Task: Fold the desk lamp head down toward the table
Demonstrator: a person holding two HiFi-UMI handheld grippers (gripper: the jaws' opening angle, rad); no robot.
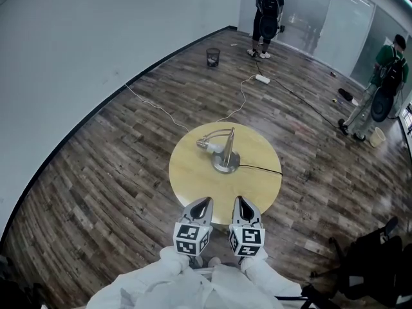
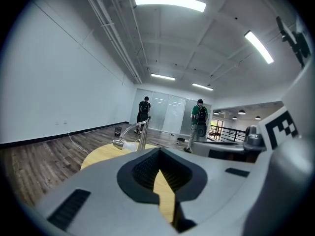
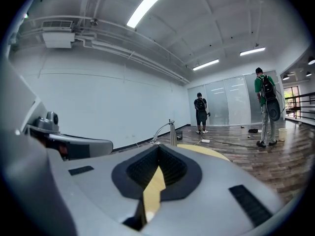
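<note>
A metal desk lamp [image 1: 226,153] stands on a round yellow table [image 1: 190,176]. Its round base sits mid-table, its stem is upright, and its arm curves left to the lamp head [image 1: 208,145], which hangs low over the tabletop. A black cord [image 1: 261,168] runs right from the base. My left gripper [image 1: 204,201] and right gripper [image 1: 239,199] hover side by side at the table's near edge, well short of the lamp, both shut and empty. The left gripper view shows the lamp [image 2: 141,134] beyond the left gripper [image 2: 158,151]. The right gripper view shows it [image 3: 172,132] beyond the right gripper [image 3: 158,149].
A white cable runs over the wooden floor to a power strip [image 1: 262,78] behind the table. A waste bin [image 1: 213,56] stands by the far wall. Two people [image 1: 266,18] [image 1: 388,76] stand at the back. A dark chair [image 1: 373,262] is at the near right.
</note>
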